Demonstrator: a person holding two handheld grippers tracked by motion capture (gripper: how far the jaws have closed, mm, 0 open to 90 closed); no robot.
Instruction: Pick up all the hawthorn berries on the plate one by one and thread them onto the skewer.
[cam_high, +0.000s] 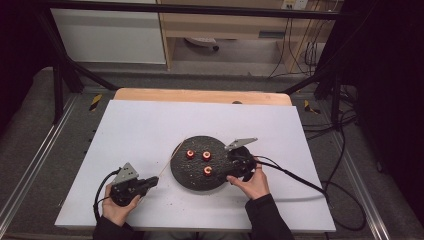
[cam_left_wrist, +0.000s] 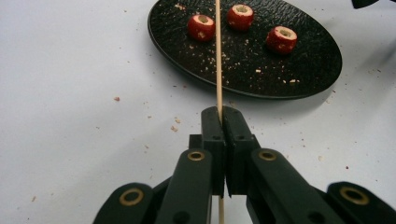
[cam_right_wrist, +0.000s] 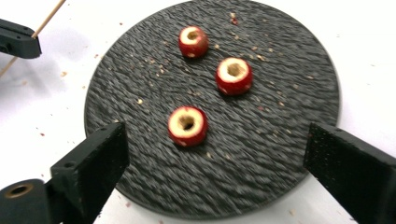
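- While the left gripper (cam_left_wrist: 219, 122) rests on the white table (cam_high: 140, 130) at the near left, its jaws are pressed together on a thin wooden skewer (cam_left_wrist: 218, 60).
- The skewer runs from the jaws toward the far right, and its far part crosses above the left rim of the black plate (cam_right_wrist: 289, 65).
- Three red cored fruit pieces lie on the plate, apart from each other: one near (cam_right_wrist: 187, 126), one in the middle (cam_right_wrist: 233, 75), one farther (cam_right_wrist: 193, 41).
- The right gripper (cam_right_wrist: 215, 154) hovers at the right edge of the plate; its jaws are spread wide, with nothing between them, and the nearest piece lies just ahead of them.
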